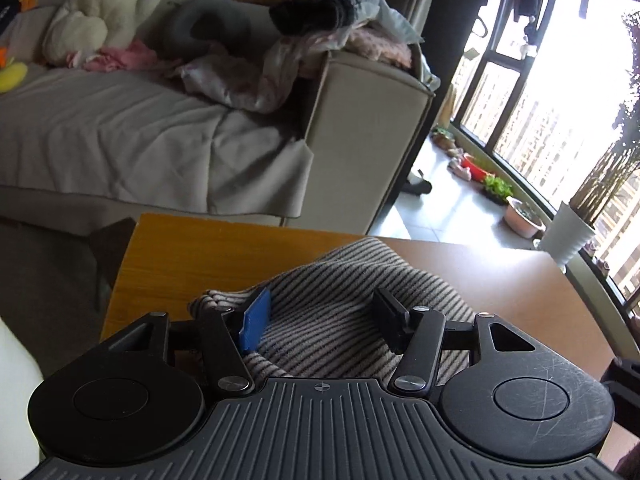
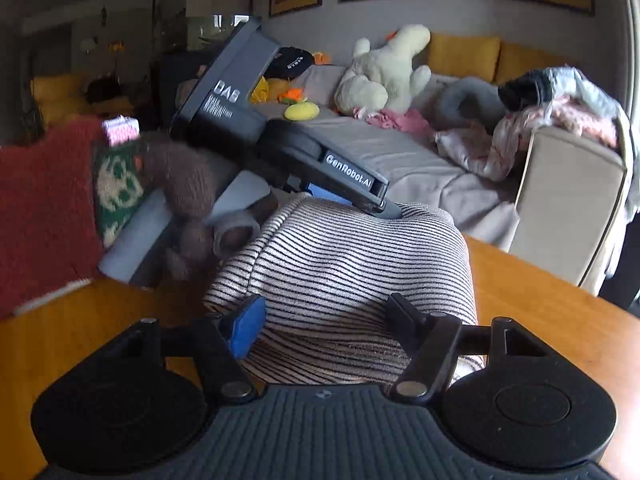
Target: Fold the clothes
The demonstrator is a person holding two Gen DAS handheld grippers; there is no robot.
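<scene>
Beige sofa (image 1: 160,128) seen across upper left of left wrist view. Wooden table (image 2: 540,304) lower frame. Striped garment (image 2: 340,264) bunched at table centre. Left gripper (image 1: 320,316) and right gripper (image 2: 328,320) jaws spread wide, straddling the cloth, nothing clamped.

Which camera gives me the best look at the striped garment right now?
The right wrist view: the striped garment shows as a whole mound on the wooden table. The left wrist view shows only part of it, behind open fingers.
</scene>
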